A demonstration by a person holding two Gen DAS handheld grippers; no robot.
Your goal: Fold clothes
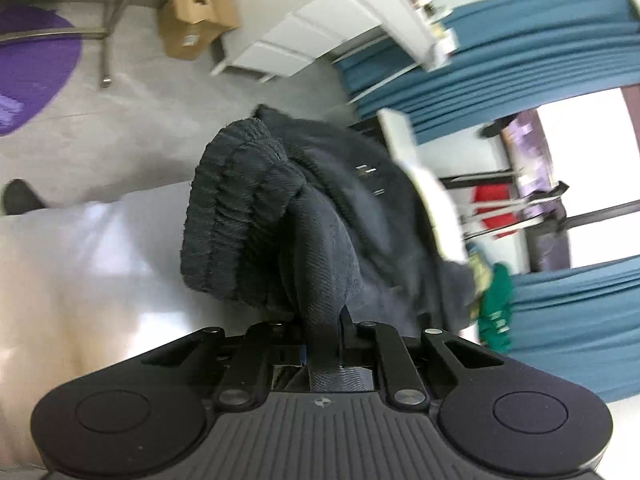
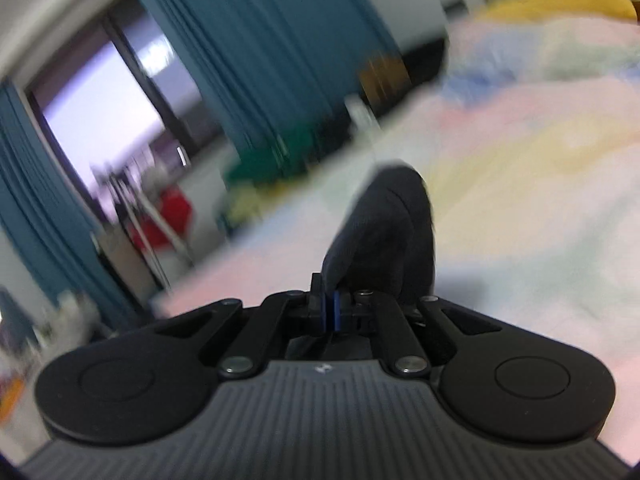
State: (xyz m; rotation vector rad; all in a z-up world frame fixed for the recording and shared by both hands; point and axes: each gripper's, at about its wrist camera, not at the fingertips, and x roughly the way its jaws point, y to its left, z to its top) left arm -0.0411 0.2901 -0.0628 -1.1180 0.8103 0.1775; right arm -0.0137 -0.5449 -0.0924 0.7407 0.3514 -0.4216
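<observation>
A dark grey garment (image 1: 288, 220) with a ribbed cuff or hem (image 1: 236, 208) fills the middle of the left wrist view. My left gripper (image 1: 324, 344) is shut on a fold of it, which runs back between the jaws. In the right wrist view my right gripper (image 2: 332, 308) is shut on another part of the same dark garment (image 2: 388, 236), which bunches up just ahead of the blue pads. The right view is motion-blurred. Both grippers hold the cloth up above a pastel-patterned bed cover (image 2: 520, 200).
A white surface (image 1: 80, 248) lies under the left gripper. A cardboard box (image 1: 196, 16), white drawers (image 1: 304, 32) and a purple mat (image 1: 28, 64) stand on the floor. Teal curtains (image 2: 248, 56), a window and green clothing (image 1: 496, 304) are beyond.
</observation>
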